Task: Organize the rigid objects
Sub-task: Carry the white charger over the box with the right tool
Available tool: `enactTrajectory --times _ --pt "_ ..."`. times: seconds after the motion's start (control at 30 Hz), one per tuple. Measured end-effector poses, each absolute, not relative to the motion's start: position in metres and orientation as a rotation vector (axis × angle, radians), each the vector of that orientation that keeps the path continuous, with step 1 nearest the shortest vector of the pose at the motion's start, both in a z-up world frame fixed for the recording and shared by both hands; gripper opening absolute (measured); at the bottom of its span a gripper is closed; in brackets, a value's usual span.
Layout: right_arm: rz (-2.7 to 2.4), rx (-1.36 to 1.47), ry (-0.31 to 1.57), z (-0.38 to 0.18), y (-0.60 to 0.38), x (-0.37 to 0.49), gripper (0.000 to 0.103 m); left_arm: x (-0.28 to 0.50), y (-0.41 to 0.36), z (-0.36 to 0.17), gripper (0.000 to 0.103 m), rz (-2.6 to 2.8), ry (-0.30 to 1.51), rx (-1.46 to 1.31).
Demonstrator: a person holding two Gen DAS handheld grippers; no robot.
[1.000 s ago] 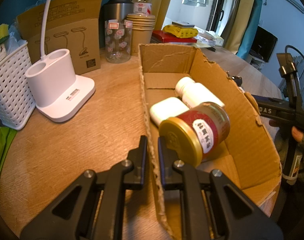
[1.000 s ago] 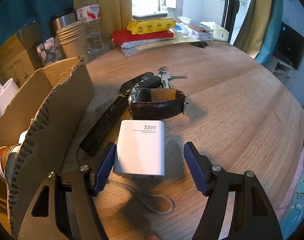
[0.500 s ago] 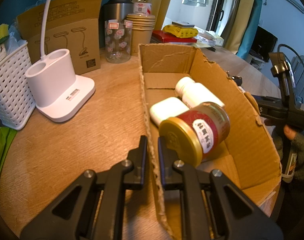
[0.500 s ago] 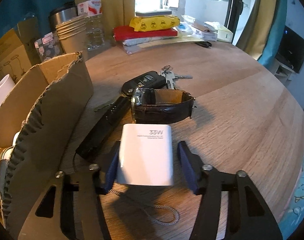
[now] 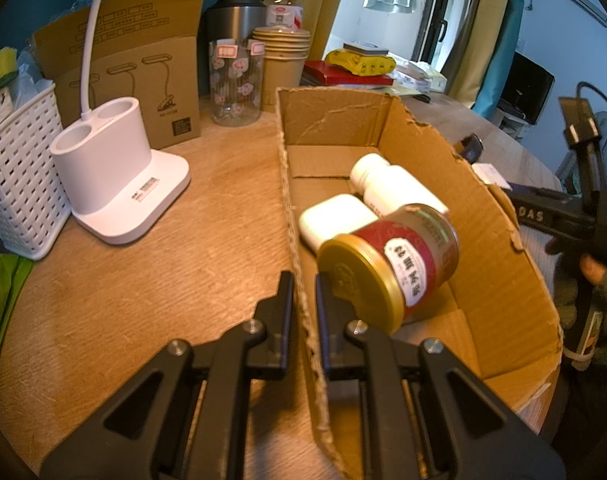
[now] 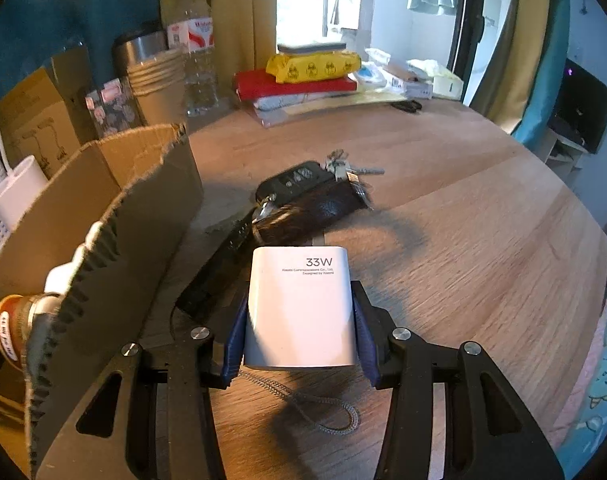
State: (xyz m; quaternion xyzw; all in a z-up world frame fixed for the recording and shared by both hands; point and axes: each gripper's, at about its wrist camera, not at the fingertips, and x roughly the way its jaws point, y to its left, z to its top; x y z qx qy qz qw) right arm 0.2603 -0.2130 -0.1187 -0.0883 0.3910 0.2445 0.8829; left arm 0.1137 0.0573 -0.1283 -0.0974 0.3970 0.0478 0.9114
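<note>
Your right claw (image 6: 299,320) grips the white square charger (image 6: 301,304), lower centre; your left claw (image 5: 304,300) pinches the torn cardboard box (image 5: 499,256) wall. Watch and keys remain on the tabletop

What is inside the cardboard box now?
In the cardboard box lie a red jar, a white bottle and a white case. The floor under them is hidden.

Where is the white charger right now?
In the right wrist view the charger sits low at centre, clamped in the right gripper, just in front of the watch and right of the box.
</note>
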Motion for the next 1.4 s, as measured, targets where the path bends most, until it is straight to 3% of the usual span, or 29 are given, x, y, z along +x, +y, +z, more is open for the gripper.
enactTrajectory --times 1.4 --pt "0.652 -0.245 0.648 -0.054 -0.159 0.204 0.049 0.114 0.058 -0.128 0.012 0.095 0.822 -0.201"
